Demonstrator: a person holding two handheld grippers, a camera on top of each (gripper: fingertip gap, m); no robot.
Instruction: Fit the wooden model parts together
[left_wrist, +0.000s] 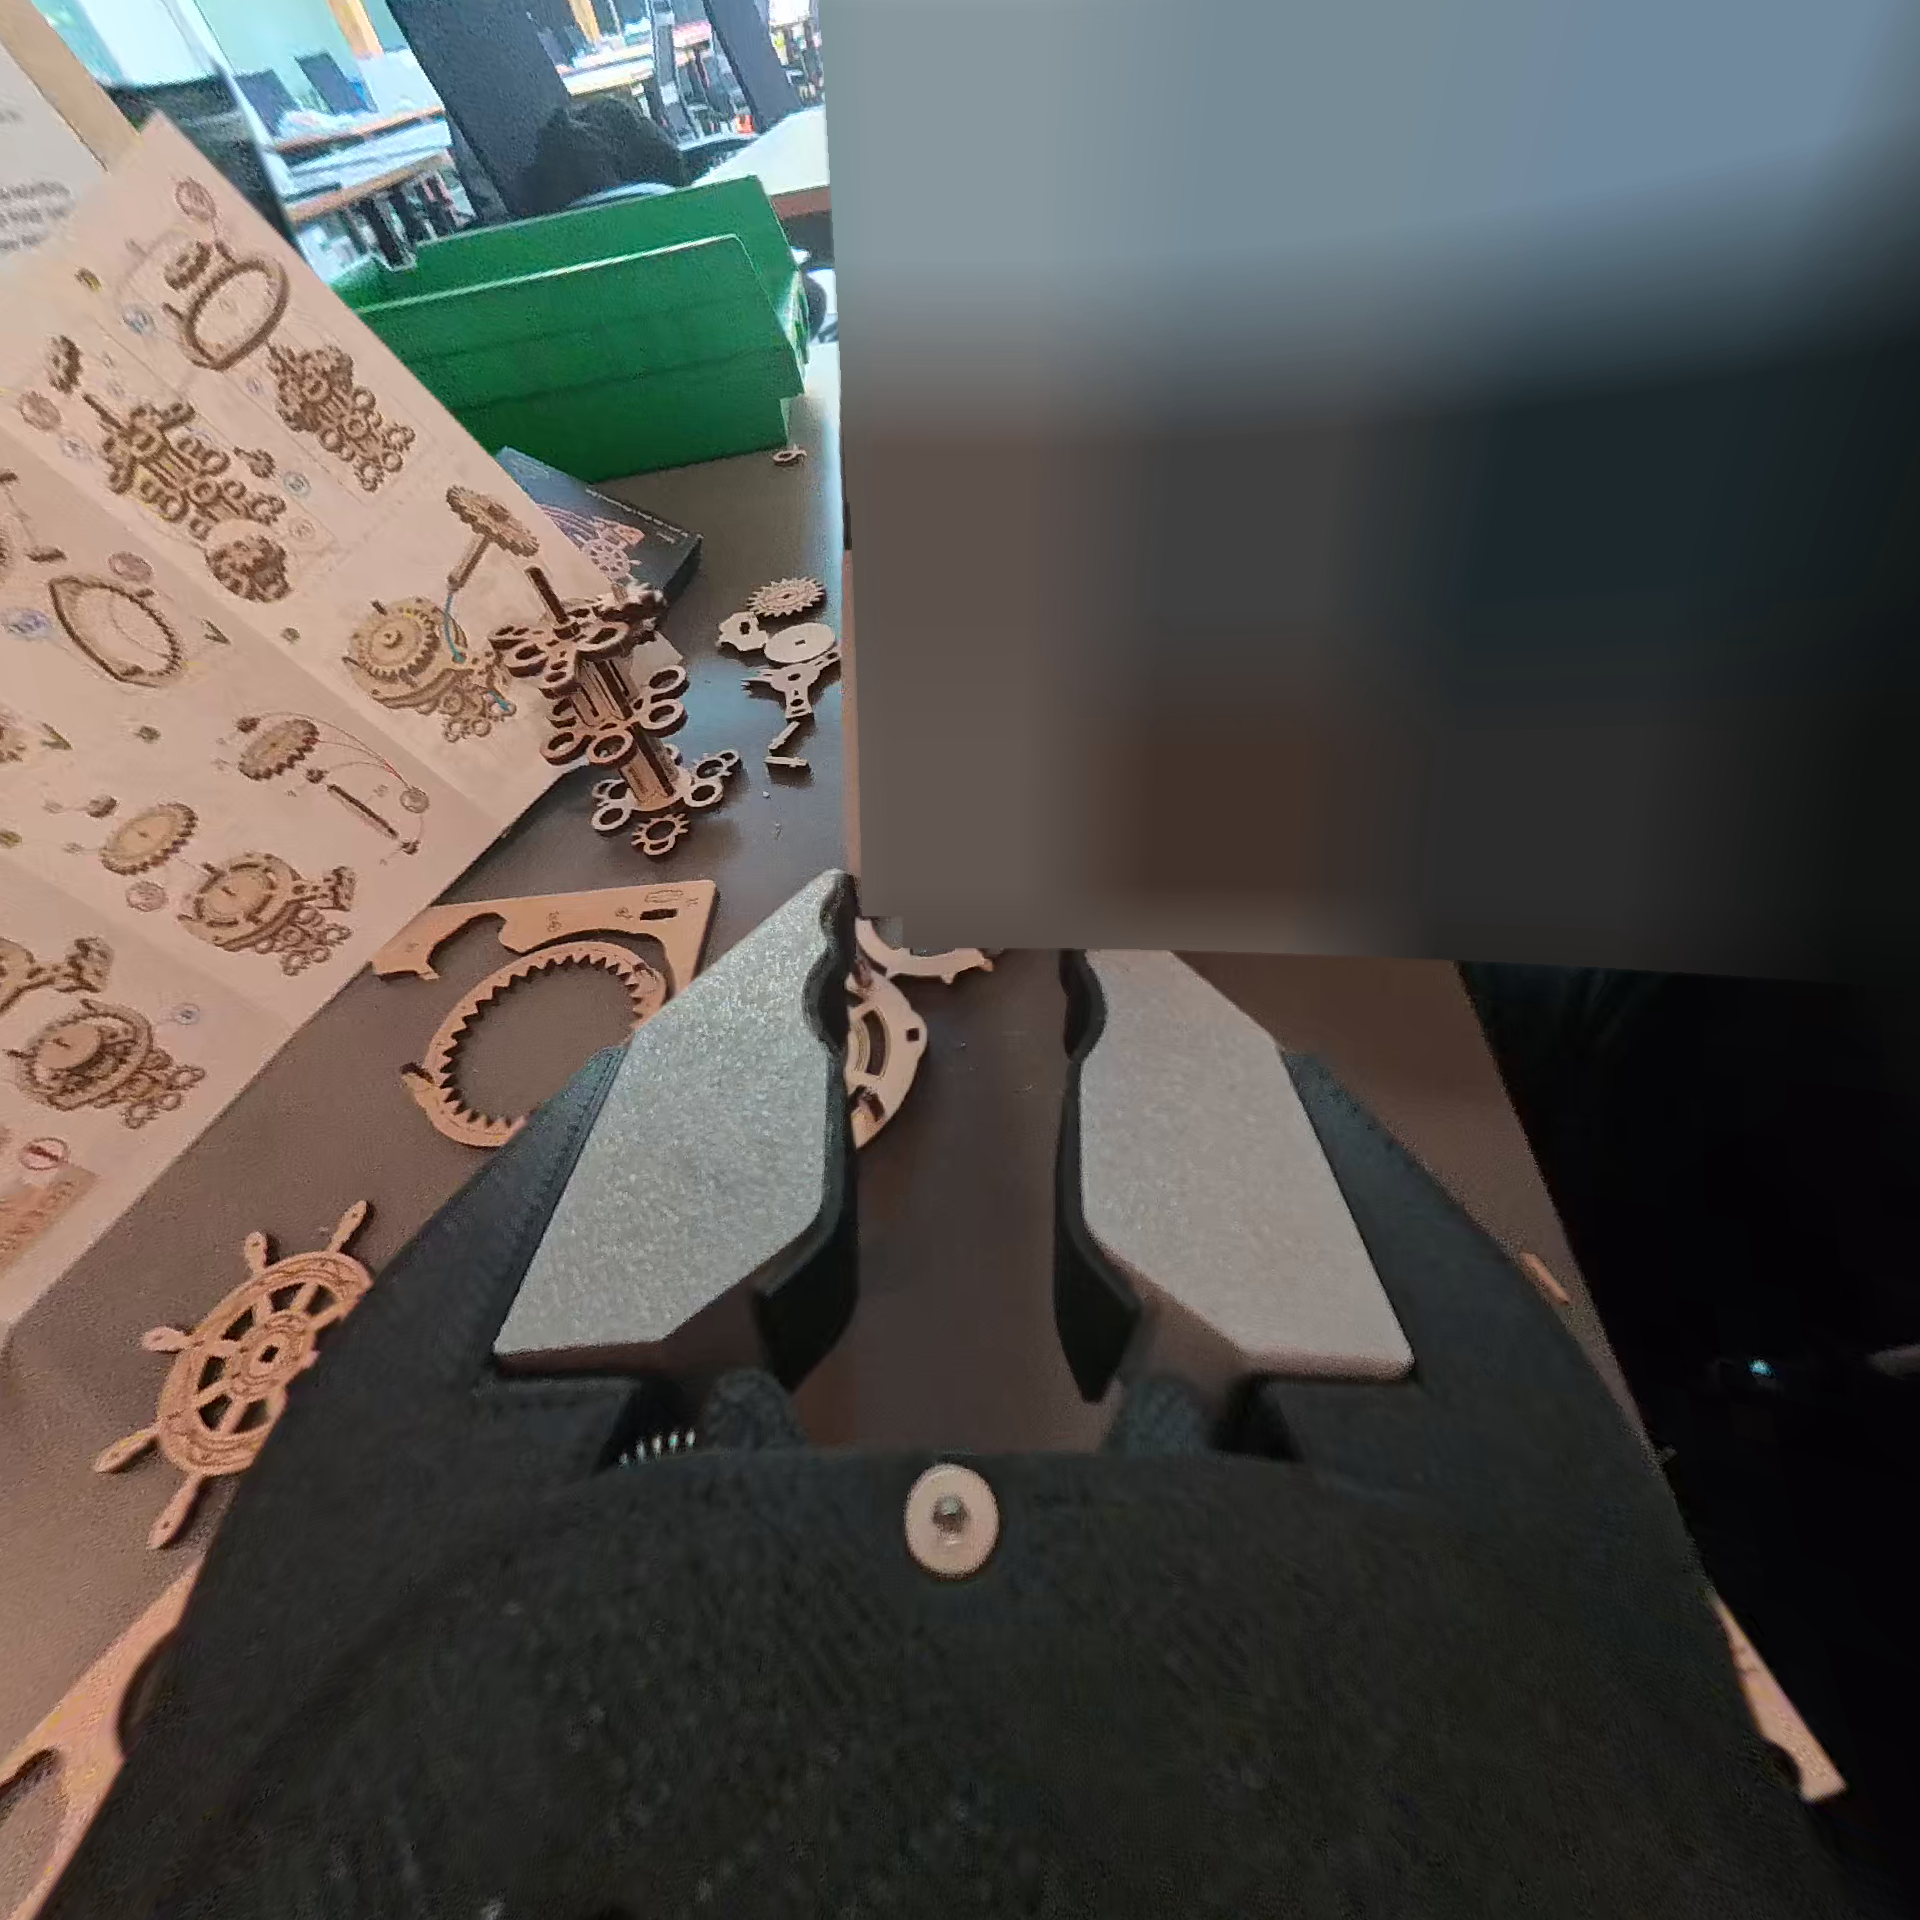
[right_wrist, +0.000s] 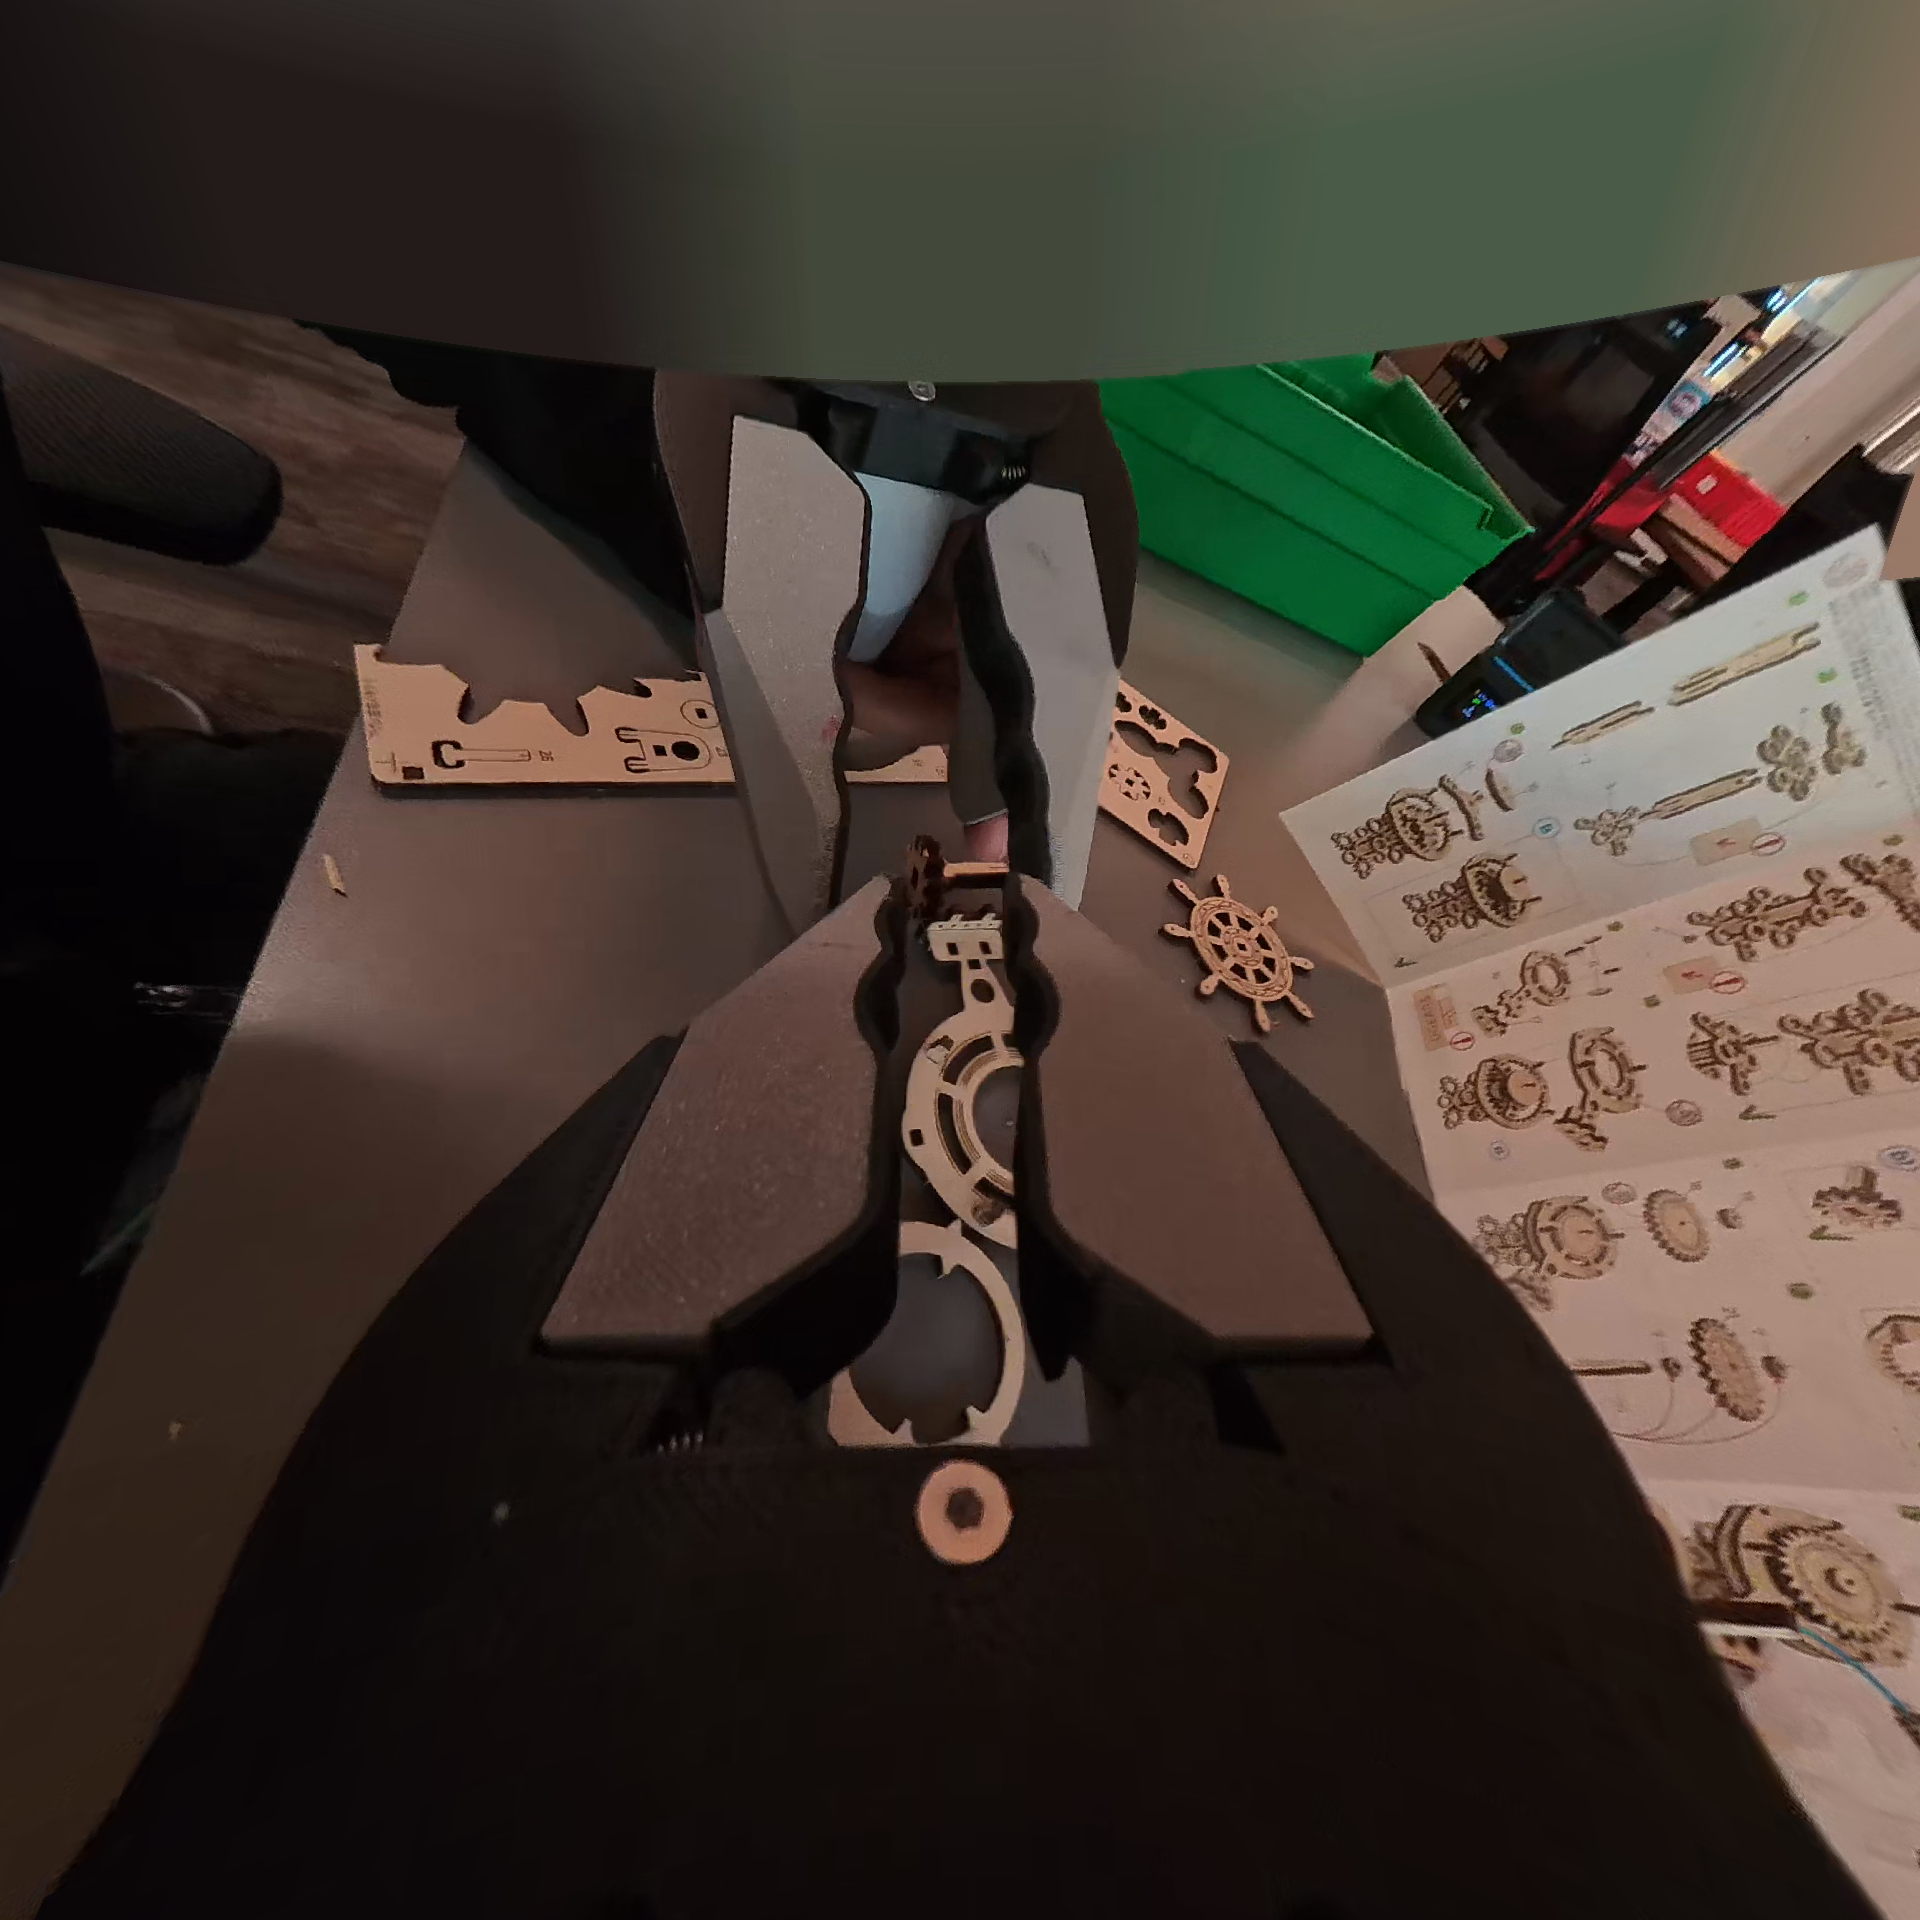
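1. Right gripper: jaws nearly together, pinching a flat wooden ring part lying lengthwise between them, its toothed end at 12 o'clock.
2. Left gripper: jaws spread, gripping nothing; a wooden part peeks out beside its left finger.
3. Green bin at 11 o'clock on the tabletop; contents hidden.
4. Ship's-wheel piece at 2 o'clock, beside the printed instruction sheet.

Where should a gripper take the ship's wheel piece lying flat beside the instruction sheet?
Probably at the outer rim of the ship's wheel, between two spoke handles, coming from above. It lies flat on the table, so only its thin edges offer opposing faces.
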